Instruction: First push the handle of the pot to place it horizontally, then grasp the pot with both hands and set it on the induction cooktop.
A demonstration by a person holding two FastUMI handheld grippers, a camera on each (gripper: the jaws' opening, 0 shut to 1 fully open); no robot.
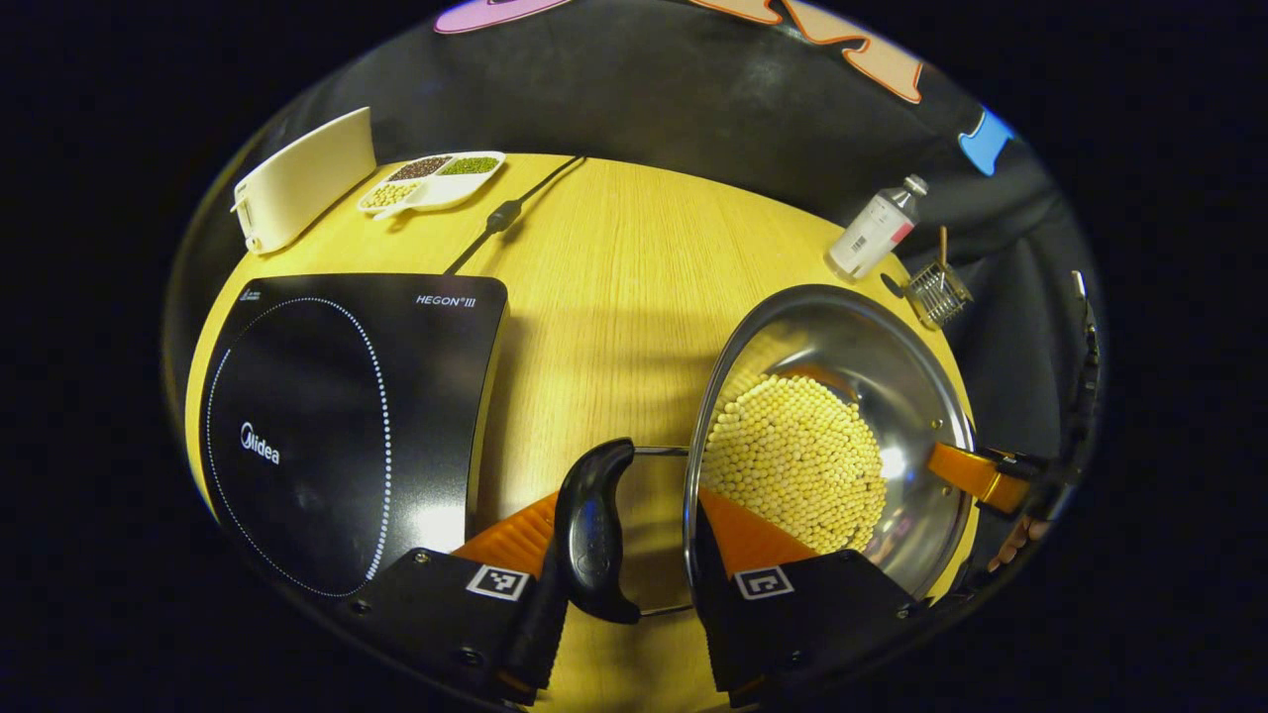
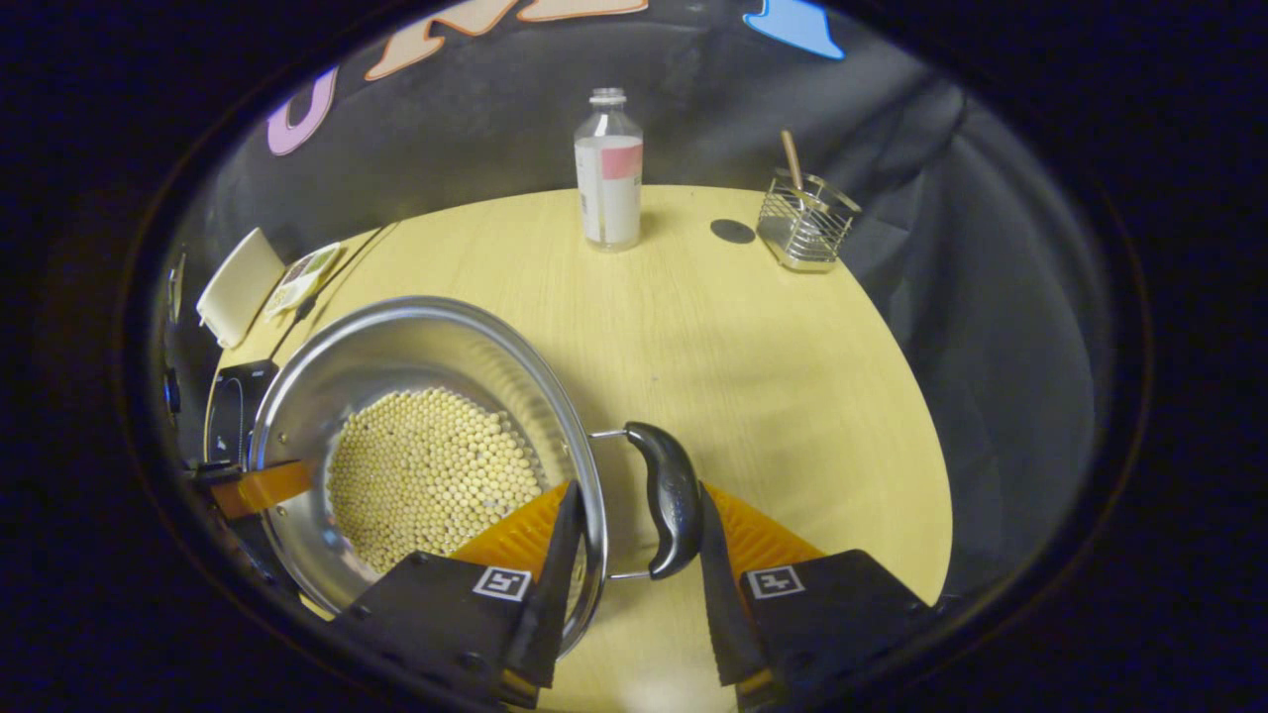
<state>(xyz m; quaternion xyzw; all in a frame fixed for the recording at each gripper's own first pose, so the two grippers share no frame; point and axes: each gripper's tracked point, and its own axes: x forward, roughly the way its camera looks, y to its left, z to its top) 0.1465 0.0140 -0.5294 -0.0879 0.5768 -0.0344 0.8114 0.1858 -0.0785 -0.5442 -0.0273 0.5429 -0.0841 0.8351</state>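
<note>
now both hand-held grippers straddle pot (image 1: 832, 436) handles.

The left gripper (image 1: 626, 584) straddles the pot's (image 1: 842, 337) black handle (image 1: 592, 530), fingers apart. The pot, full of pale beans (image 1: 797, 460), sits near the table's (image 1: 634, 287) right edge, the induction cooktop (image 1: 337, 416) toward its left edge.

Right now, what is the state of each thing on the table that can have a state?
Pot: on the table, uncovered, holding beans, not on the cooktop.
Left handle: horizontal, between the open left hand-held gripper fingers.
Right handle: horizontal, between the open right hand-held gripper fingers.
Induction cooktop: bare, cord attached.
Bottle: upright, capped.
Wire holder: upright, one stick inside.
</note>
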